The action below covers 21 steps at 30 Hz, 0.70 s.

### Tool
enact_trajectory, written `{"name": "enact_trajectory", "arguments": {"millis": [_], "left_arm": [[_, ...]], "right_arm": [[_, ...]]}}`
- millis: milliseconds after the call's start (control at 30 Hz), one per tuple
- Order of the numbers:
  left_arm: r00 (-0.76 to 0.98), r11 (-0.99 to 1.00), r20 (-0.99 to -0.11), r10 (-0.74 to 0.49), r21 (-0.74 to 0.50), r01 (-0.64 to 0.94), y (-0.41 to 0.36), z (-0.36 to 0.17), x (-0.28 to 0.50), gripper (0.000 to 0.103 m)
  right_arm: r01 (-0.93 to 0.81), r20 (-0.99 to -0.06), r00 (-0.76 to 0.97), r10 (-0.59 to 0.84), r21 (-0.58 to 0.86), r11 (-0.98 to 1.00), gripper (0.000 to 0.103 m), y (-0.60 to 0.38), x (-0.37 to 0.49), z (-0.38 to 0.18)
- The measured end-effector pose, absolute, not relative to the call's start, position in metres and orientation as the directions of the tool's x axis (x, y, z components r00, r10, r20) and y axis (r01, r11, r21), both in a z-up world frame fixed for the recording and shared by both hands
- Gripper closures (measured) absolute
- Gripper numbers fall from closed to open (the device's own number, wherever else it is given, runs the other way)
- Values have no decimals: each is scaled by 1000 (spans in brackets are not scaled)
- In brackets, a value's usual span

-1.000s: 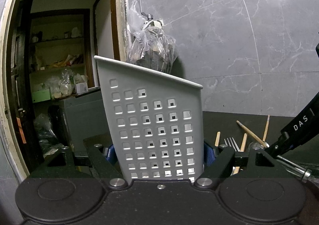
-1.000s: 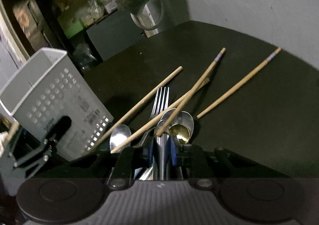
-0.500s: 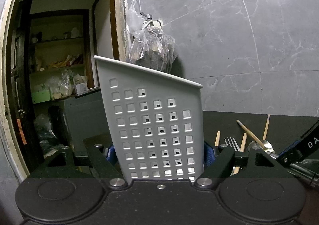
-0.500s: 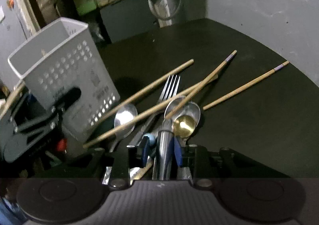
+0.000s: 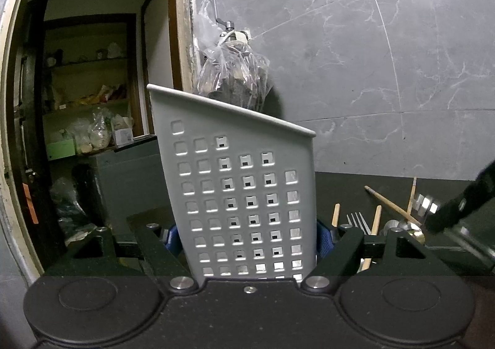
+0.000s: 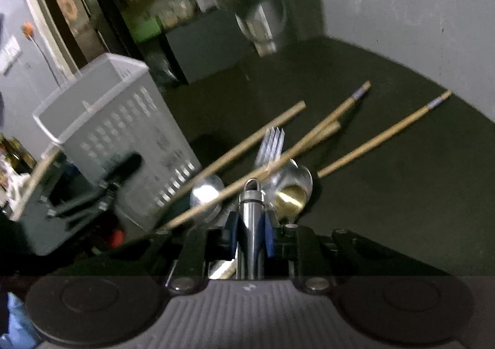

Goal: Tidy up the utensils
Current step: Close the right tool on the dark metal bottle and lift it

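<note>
My left gripper (image 5: pixel 247 234) is shut on a grey perforated utensil holder (image 5: pixel 241 181), which stands upright and tilted on the dark counter (image 6: pixel 386 209). My right gripper (image 6: pixel 250 234) is closing, and its blue pads (image 6: pixel 232 233) press a steel utensil handle (image 6: pixel 251 212) with a loop at its tip. Just beyond it lies a pile: a fork (image 6: pixel 272 141), two spoons (image 6: pixel 207 191), one with a gold glint (image 6: pixel 292 195), and several wooden chopsticks (image 6: pixel 380 138). The holder (image 6: pixel 123 132) stands left of the pile. I cannot see the working end of the held utensil.
A filled plastic bag (image 5: pixel 232 79) hangs on the grey tiled wall (image 5: pixel 386 70) behind the holder. An open doorway with cluttered shelves (image 5: pixel 86 101) lies at the left. The counter's far edge meets the wall.
The right gripper has rolled and shifted a little, still around the steel handle, and its view is now blurred. The left gripper and the holder have stayed put.
</note>
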<state>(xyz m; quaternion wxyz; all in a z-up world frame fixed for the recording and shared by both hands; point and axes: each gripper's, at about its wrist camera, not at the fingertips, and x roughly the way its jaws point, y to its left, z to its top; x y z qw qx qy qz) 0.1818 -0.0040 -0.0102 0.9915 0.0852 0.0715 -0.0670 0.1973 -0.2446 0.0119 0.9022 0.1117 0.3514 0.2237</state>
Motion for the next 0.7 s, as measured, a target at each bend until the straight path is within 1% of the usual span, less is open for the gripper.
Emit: {"name": "enact_trajectory", "arguments": {"millis": [167, 400, 600, 700], "left_arm": [[980, 976, -155, -124, 160, 149, -3, -10, 182, 24], [980, 976, -156, -123, 160, 148, -3, -10, 182, 24], [980, 976, -157, -124, 161, 149, -3, -10, 182, 24], [980, 976, -156, -124, 161, 149, -3, -10, 182, 24]], "right_arm": [[-375, -446, 720, 532, 394, 839, 83, -259, 172, 27], [-436, -271, 789, 552, 386, 813, 83, -270, 151, 52], [-479, -160, 814, 559, 359, 801, 83, -267, 144, 68], [-485, -120, 827, 548, 339, 806, 83, -263, 142, 75]]}}
